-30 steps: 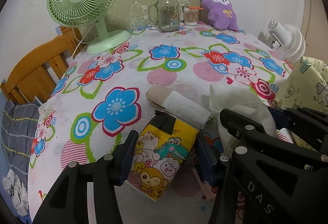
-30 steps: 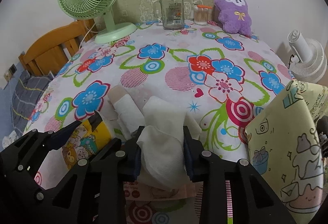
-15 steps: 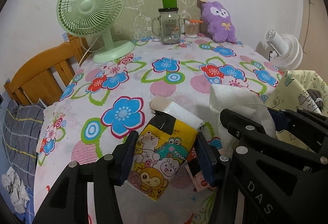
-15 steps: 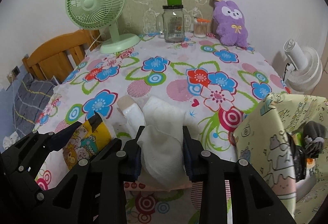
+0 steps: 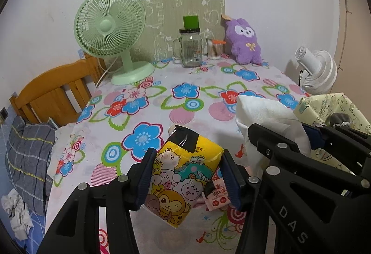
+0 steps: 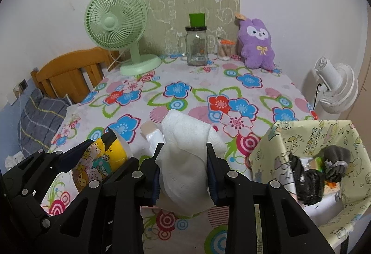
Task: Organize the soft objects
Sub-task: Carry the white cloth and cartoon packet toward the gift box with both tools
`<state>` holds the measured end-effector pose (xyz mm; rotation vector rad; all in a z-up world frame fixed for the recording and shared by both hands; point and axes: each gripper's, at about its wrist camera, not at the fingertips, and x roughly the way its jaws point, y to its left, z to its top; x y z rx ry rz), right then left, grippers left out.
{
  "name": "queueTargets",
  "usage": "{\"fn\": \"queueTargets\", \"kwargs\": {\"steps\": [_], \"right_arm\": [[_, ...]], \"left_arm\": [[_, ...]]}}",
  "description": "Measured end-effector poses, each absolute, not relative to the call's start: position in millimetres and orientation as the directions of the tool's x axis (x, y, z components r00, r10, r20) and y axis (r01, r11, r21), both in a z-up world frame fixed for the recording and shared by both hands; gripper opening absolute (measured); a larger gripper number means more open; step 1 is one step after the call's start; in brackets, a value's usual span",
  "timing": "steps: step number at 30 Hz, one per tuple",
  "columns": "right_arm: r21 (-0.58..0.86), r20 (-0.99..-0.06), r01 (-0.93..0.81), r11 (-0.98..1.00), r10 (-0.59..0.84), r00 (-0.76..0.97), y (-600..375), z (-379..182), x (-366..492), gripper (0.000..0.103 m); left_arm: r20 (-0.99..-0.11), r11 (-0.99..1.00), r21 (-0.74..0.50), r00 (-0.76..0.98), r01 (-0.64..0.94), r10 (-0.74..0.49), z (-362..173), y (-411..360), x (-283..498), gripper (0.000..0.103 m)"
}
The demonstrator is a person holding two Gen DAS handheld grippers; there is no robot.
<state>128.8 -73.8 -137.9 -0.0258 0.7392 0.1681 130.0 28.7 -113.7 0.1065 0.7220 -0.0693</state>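
Tissue pack clamped in left tool, white cloth in right tool

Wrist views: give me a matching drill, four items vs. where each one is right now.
Items:
1. yellow cartoon tissue pack
2. white paper towel wad
3. purple plush
4. dark bundle

Places:
A. inside the patterned box at the table's right edge
B. between the right gripper fingers
C. back of the table, against the wall
D. between the left gripper fingers

Pairs: 1-D, 2-B, 3-C, 4-A
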Motion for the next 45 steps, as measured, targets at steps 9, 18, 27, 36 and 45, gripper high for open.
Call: {"fn": "queueTargets", "kwargs": {"steps": [9, 18, 27, 36, 45], "right_arm": [[0.029, -0.639, -0.167, 0.986, 0.147, 0.755, -81, -116, 111, 0.035], [0.02, -0.614, -0.17, 0.985, 0.146, 0.775, -93, -98, 97, 0.035], [0.006, -0.603, -0.168, 0.986, 0.138, 0.786, -109, -91, 87, 0.035], [-0.002, -0.592, -0.138, 0.99, 0.11, 0.798, -136, -85, 79, 0.035], [-0.012, -0.583, -0.095, 0.995, 0.071, 0.81, -162, -81, 71, 0.035]], "left_arm": [[-0.63, 0.992, 0.065, 0.775, 0.106, -0.042, -94, 21, 113, 0.057], [-0.607, 0.992, 0.065, 0.793, 0.112, -0.05, -81, 10, 102, 0.057], [-0.597, 0.989, 0.066, 0.799, 0.136, -0.07, -76, -8, 95, 0.057], [-0.59, 0.982, 0.071, 0.801, 0.175, -0.101, -72, -34, 91, 0.057], [-0.582, 0.972, 0.072, 0.801, 0.222, -0.139, -69, -60, 87, 0.057]]}}
